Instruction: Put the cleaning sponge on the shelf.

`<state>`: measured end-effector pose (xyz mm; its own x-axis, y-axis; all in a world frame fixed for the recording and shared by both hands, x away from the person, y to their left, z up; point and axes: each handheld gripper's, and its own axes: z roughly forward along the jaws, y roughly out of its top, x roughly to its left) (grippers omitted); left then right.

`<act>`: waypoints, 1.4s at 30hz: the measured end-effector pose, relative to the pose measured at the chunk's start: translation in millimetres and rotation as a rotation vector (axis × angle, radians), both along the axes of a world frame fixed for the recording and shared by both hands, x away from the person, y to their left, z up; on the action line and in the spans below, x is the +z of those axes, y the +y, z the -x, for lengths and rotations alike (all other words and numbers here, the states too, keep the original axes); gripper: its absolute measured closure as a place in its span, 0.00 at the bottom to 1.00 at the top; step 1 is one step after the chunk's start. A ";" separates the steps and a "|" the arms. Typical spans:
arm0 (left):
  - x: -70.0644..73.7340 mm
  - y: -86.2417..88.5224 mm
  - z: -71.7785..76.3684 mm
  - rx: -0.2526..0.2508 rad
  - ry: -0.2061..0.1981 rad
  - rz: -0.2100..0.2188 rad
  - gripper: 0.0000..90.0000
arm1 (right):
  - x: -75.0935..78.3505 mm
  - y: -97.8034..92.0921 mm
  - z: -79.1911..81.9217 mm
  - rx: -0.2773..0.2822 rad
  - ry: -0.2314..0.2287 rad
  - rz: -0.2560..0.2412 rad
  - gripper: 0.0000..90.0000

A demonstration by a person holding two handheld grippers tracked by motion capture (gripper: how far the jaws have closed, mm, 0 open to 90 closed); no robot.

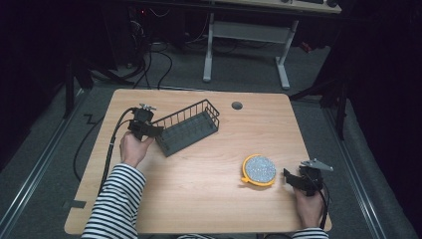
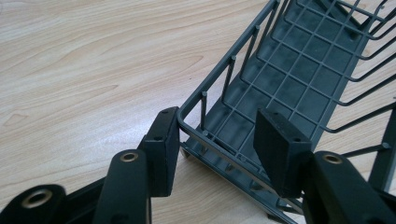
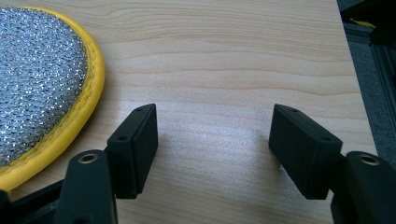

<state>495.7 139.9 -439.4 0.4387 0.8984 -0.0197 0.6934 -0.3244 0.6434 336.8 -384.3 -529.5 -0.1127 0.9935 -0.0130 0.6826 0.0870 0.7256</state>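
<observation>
Left gripper [image 2: 217, 140] is right at the near corner of the dark grey wire basket [image 2: 299, 79], jaws spread wide and straddling the rim: one black pad sits outside against the corner wire, the other hangs inside over the grid floor. Nothing pinched yet, the pads look apart from the wire on the inner side. The basket is a long rectangular thing of thin welded rods, open mesh bottom, low railed walls, lying at a slant on the table [image 1: 199, 189].

Over at the right gripper [image 3: 212, 149], jaws also spread, bare wood between them. Just off the left jaw lies the round scrubbing pad [image 3: 37, 79], a glittery silver knit face with a soft yellow stitched border; it sits beside that jaw, not between the two.

From the high view, the basket [image 1: 189, 127] and the pad [image 1: 259, 170] lie well apart, nothing between them. A striped sleeve [image 1: 114, 199] comes up to the left hand. The tabletop is pale wood grain with rounded corners and a dark round grommet hole [image 1: 237, 105] beyond the basket. Past it, grey carpet, trailing cables, and the white legs of another desk [image 1: 246, 50] in a dark room.
</observation>
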 end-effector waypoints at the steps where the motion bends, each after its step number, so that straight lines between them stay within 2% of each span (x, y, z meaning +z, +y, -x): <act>1: 0.0 -0.6 0.7 0.001 -0.003 -0.002 0.57 | 0.0 0.0 0.0 0.000 0.000 0.000 0.37; 13: -1.2 -5.6 10.0 -0.020 -0.013 0.015 0.57 | 0.0 0.1 0.0 0.000 0.001 0.001 0.37; 24: -2.8 -15.8 17.6 -0.080 -0.022 0.037 0.59 | 0.0 0.2 0.0 0.001 0.001 0.001 0.37; 35: -3.3 -22.7 26.7 -0.109 -0.026 0.046 0.59 | 0.0 0.2 0.0 0.001 0.001 0.001 0.37; 42: -4.2 -29.8 37.1 -0.132 -0.045 0.040 0.59 | 0.0 0.2 0.0 0.001 0.001 0.001 0.37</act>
<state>458.5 110.1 -443.6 0.5540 0.8319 -0.0319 0.6165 -0.3842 0.6873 336.8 -384.1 -529.5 -0.1134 0.9935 -0.0138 0.6832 0.0881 0.7249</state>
